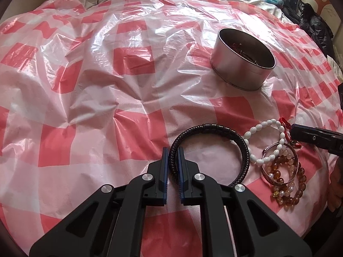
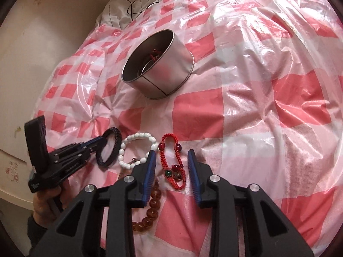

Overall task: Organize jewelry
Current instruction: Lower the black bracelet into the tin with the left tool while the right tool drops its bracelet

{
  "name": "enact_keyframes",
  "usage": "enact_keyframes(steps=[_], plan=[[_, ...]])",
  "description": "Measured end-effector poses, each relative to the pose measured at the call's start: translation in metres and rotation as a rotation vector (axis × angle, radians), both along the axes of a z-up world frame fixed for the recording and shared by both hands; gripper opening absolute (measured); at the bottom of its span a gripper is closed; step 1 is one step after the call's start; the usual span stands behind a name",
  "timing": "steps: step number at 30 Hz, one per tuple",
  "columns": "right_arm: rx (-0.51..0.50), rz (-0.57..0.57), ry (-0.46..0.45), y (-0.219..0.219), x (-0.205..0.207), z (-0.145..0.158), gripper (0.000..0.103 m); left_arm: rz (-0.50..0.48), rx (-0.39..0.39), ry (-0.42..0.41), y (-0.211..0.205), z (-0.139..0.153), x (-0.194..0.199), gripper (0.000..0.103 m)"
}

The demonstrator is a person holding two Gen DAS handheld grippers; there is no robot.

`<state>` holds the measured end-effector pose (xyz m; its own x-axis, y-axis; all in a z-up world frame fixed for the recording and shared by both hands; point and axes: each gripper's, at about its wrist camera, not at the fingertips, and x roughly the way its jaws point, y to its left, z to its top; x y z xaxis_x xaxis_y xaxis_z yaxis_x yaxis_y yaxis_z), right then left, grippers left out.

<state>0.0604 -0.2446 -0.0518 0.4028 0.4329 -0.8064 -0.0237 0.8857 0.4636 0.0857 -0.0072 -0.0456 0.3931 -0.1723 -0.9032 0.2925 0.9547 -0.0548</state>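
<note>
My left gripper (image 1: 172, 151) is shut on the black braided bracelet (image 1: 225, 128), which lies on the checked sheet; it also shows in the right wrist view (image 2: 116, 141). My right gripper (image 2: 170, 155) is open, its fingers either side of a red cord bracelet (image 2: 171, 167). A white bead bracelet (image 1: 268, 141) (image 2: 133, 141), an amber bead bracelet (image 1: 293, 182) (image 2: 153, 205) and a thin metal bangle (image 1: 264, 172) lie beside them. A round metal tin (image 1: 242, 64) (image 2: 169, 72) stands farther off with some jewelry inside.
A red-and-white checked plastic sheet (image 1: 107, 85) covers the soft bed. A dark jacket (image 1: 313, 23) lies at the far right edge. A black cable (image 2: 128, 0) runs across the bedding at the back. A wall (image 2: 42, 32) borders the bed.
</note>
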Motion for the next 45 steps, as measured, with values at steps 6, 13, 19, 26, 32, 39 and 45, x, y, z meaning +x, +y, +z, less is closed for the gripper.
enact_keyframes(steps=[6, 13, 19, 26, 32, 39, 45], plan=[[0.136, -0.031, -0.030, -0.015, -0.004, 0.003, 0.003, -0.012, -0.086, 0.001, 0.002, 0.008, -0.002, 0.007], [0.412, -0.036, -0.198, -0.031, -0.014, 0.038, 0.003, 0.002, -0.260, -0.023, 0.008, 0.036, -0.001, 0.007], [0.433, -0.075, -0.160, -0.032, -0.009, 0.033, 0.003, -0.008, -0.186, -0.048, -0.006, 0.037, -0.002, 0.007], [0.442, -0.115, -0.191, -0.038, -0.003, 0.047, 0.003, -0.019, -0.200, -0.111, -0.021, 0.062, 0.000, 0.007], [0.431, -0.127, -0.270, -0.044, 0.011, 0.081, 0.003, -0.035, -0.206, -0.186, -0.042, 0.088, 0.002, 0.007], [0.367, -0.092, -0.301, -0.038, 0.040, 0.098, 0.003, -0.023, -0.229, -0.197, -0.055, 0.093, 0.014, 0.007], [0.393, -0.106, -0.290, -0.042, 0.046, 0.087, 0.003, 0.001, -0.221, -0.190, -0.058, 0.085, 0.027, 0.007]])
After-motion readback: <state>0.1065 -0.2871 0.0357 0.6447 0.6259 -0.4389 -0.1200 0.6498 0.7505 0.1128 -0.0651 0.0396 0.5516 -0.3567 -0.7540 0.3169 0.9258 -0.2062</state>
